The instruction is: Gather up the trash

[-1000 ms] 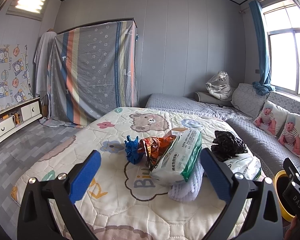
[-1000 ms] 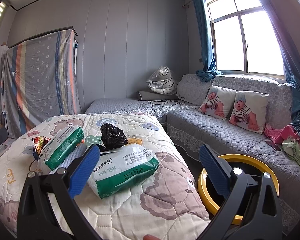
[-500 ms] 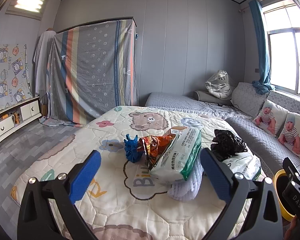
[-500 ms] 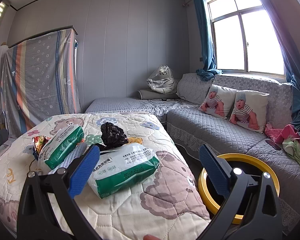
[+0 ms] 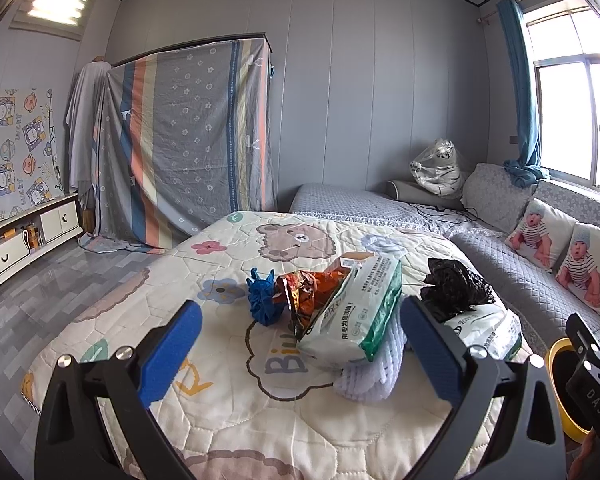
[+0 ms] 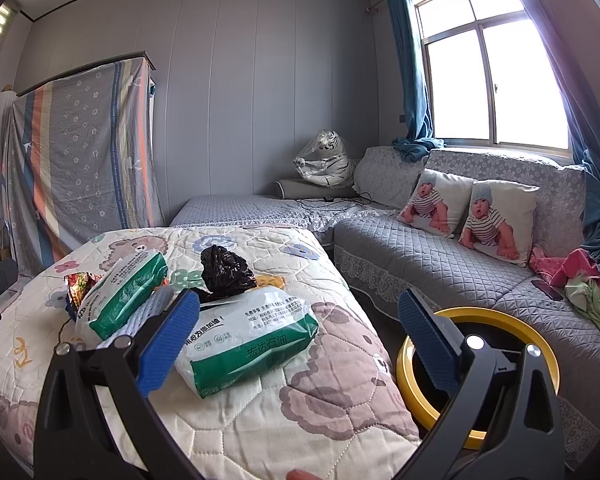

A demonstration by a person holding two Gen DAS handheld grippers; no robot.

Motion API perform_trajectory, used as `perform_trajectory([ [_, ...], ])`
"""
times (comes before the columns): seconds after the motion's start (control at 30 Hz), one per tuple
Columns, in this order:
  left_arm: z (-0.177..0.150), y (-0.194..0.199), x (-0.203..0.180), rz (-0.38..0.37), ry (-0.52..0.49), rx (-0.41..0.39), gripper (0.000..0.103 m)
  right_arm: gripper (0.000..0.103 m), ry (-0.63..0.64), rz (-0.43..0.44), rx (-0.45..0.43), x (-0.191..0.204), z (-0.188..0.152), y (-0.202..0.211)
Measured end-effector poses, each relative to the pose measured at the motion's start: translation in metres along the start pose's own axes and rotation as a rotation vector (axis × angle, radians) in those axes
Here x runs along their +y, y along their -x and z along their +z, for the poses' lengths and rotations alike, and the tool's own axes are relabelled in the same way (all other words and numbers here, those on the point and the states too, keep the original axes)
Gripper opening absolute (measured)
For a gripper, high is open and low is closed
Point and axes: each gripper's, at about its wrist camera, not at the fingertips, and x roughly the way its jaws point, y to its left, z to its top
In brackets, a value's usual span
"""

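Covering most of both views, a quilted bed carries scattered trash, with a yellow-rimmed bin on the floor beside it. Nearest the right gripper lies a green-and-white packet, just ahead between its released jaws, long axis crosswise. Left gripper, jaws also released, faces a similar packet and smaller wrappers beyond.

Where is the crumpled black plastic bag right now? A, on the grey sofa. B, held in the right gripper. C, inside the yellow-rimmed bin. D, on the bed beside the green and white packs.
D: the black plastic bag lies on the bed quilt, touching the nearer green and white pack; the right gripper is open and empty.
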Motion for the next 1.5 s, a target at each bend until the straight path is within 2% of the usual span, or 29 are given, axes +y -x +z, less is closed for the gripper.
perform_trajectory([
  [0.87,-0.001,-0.006,-0.002,-0.003,-0.009,0.017,0.096,0.095,-0.006,0.01,0.028,-0.003,0.0,-0.007],
  [1.13,-0.006,-0.021,0.0,-0.032,-0.039,0.076,0.096,0.095,-0.003,0.027,0.068,-0.003,-0.001,-0.015],
  [1.3,-0.008,-0.041,0.014,-0.074,-0.028,0.142,0.096,0.095,0.003,0.124,0.156,-0.002,0.001,-0.037],
  [1.37,-0.009,-0.049,0.018,-0.089,-0.041,0.162,0.096,0.095,-0.001,0.203,0.217,-0.001,0.003,-0.051],
  [1.5,-0.011,-0.072,0.02,-0.174,-0.101,0.222,0.096,0.095,0.014,0.388,0.313,0.004,0.01,-0.081],
])
